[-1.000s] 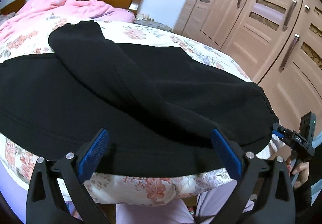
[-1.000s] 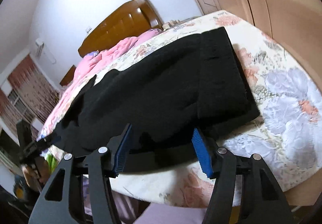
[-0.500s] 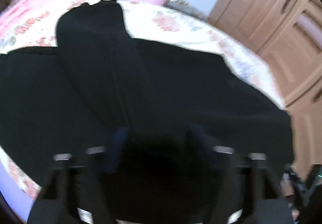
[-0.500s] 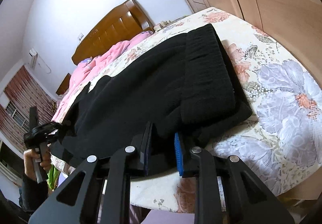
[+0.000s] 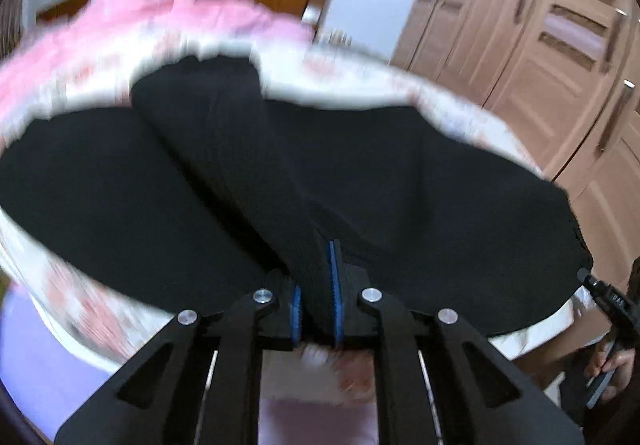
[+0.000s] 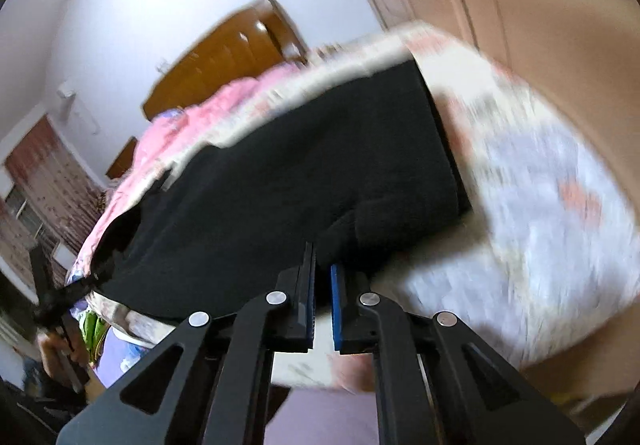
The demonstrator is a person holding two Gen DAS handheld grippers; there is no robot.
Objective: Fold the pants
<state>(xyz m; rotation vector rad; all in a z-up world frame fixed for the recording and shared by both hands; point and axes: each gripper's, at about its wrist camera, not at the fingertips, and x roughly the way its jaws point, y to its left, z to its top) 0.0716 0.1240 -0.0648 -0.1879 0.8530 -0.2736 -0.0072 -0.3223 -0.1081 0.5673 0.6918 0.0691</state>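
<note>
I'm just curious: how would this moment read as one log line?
fold pants | left gripper: shut on pants near edge | right gripper: shut on pants | bed: under pants

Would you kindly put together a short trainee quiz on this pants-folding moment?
1. True or false: the left claw is shut on the black pants.
2. The pants lie on: A) a flowered bedsheet B) a wooden floor C) a chair.
3. Fill in: the right claw pinches the pants near the bed's ____ edge.

Key: 1 true; 2 A; 3 near. Both claws pinch black fabric between blue pads at the edge closest to the person.
</note>
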